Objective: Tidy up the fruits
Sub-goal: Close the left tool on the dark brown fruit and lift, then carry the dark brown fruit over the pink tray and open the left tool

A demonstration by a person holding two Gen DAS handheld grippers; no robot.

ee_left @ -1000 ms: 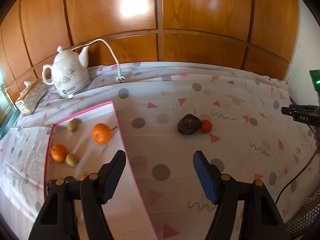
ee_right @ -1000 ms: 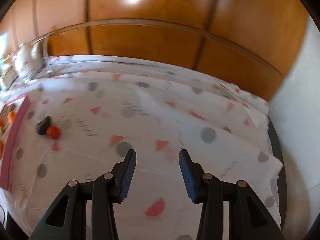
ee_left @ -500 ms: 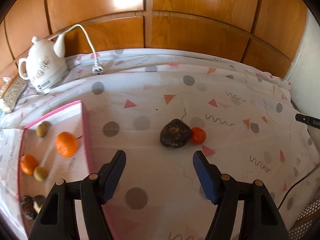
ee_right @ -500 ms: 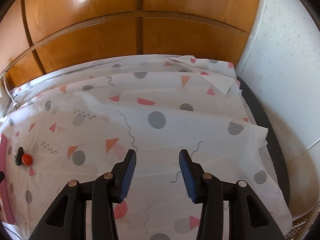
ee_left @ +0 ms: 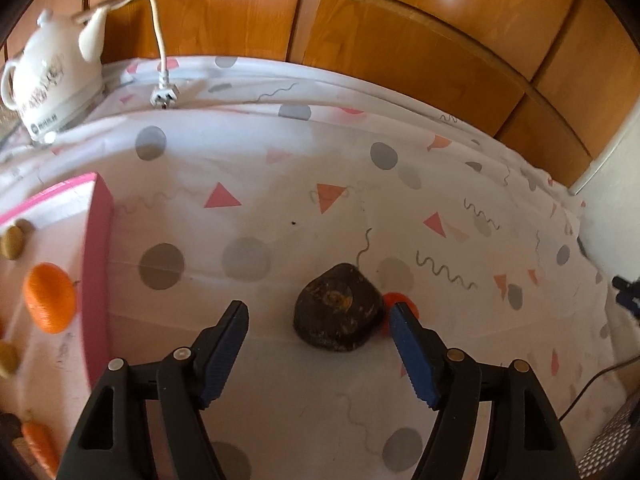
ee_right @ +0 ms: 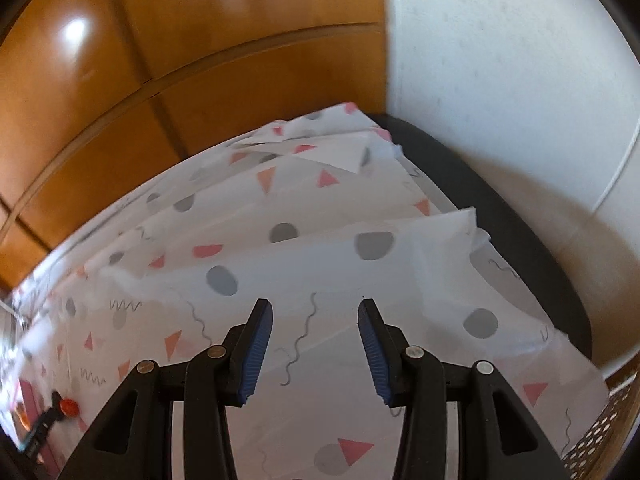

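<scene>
Red fruit [ee_left: 400,304] half behind dark fruit [ee_left: 338,312]

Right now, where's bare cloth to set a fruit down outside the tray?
Free: patterned tablecloth between pink-rimmed tray and dark brown lumpy fruit; also the stretch toward the wood-panelled wall. Crowded: small red-orange fruit touches the dark one; tray holds several.

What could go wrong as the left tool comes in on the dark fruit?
The left tool, jaws just widened and empty, approaches the dark fruit. The small red fruit touches its far side, so the right-hand finger may knock it rolling or pinch both. The loose tablecloth could let the fruit slide. The pink tray wall stands close for the carry across.
</scene>
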